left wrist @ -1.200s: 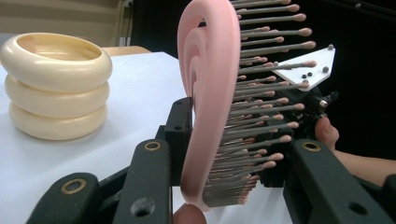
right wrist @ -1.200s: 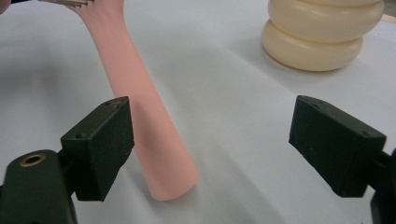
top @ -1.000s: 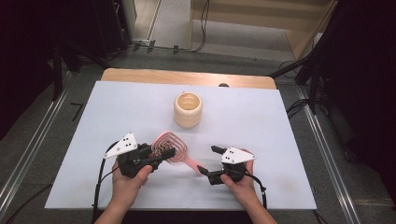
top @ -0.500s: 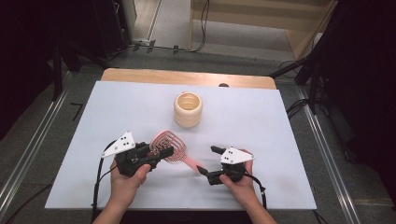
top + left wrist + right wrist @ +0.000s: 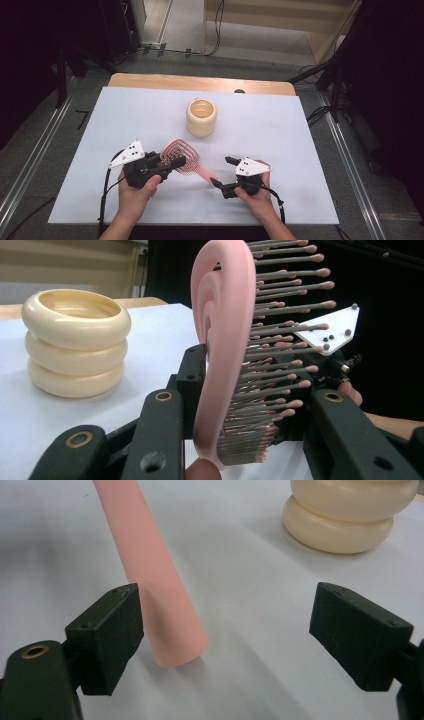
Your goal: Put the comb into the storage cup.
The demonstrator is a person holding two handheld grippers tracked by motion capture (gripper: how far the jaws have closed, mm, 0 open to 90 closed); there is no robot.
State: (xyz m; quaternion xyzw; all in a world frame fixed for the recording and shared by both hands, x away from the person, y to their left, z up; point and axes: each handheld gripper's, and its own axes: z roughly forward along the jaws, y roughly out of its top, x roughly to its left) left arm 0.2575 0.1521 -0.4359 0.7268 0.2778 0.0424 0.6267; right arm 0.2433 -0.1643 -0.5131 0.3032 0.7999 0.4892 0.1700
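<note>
So my left tool [image 5: 170, 162] is clamping the pink hairbrush [image 5: 182, 156] head; it's now tipped up off the worktop [image 5: 280, 130], handle toward 4 o'clock. Right tool [image 5: 222, 172] is sitting wide open around the handle tip, gripping nothing. Handoff's looking close.

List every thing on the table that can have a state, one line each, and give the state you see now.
Hairbrush: head clamped in the left gripper, tilted, handle end down near the right gripper.
Cream holder: upright, apart from both grippers.
Left gripper: shut on the brush head.
Right gripper: open, handle tip by one jaw, not gripped.
</note>
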